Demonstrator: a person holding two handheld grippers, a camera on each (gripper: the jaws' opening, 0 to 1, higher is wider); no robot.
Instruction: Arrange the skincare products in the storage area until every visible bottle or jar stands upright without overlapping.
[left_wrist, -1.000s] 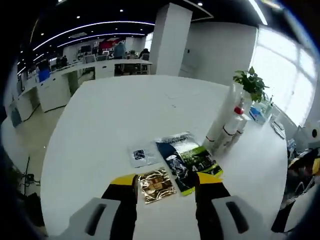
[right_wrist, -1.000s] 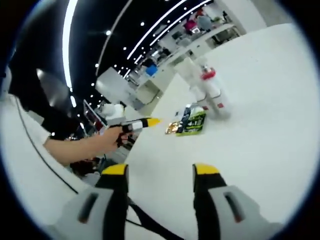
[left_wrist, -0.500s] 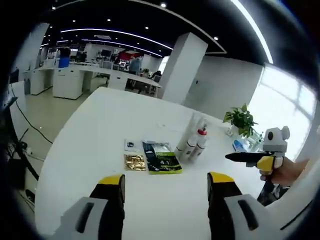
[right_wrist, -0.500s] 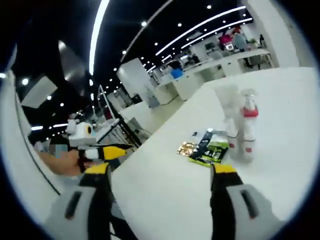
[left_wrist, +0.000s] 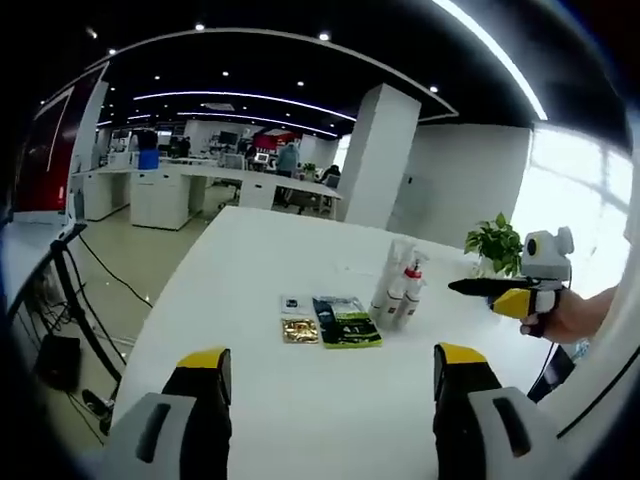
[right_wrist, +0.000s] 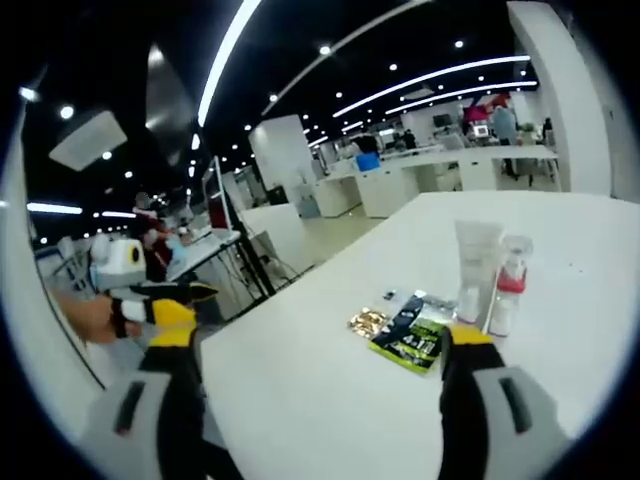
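White table (left_wrist: 250, 300) carries upright bottles (left_wrist: 398, 290) beside flat sachets (left_wrist: 345, 322); my left gripper (left_wrist: 330, 375) and right gripper (right_wrist: 318, 350) spread their fingers wide, holding nothing.

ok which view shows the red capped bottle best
The right gripper view: the red-capped bottle stands upright beside the tall white tube, large and unblocked. In the left gripper view it is smaller, bunched against the other bottles.
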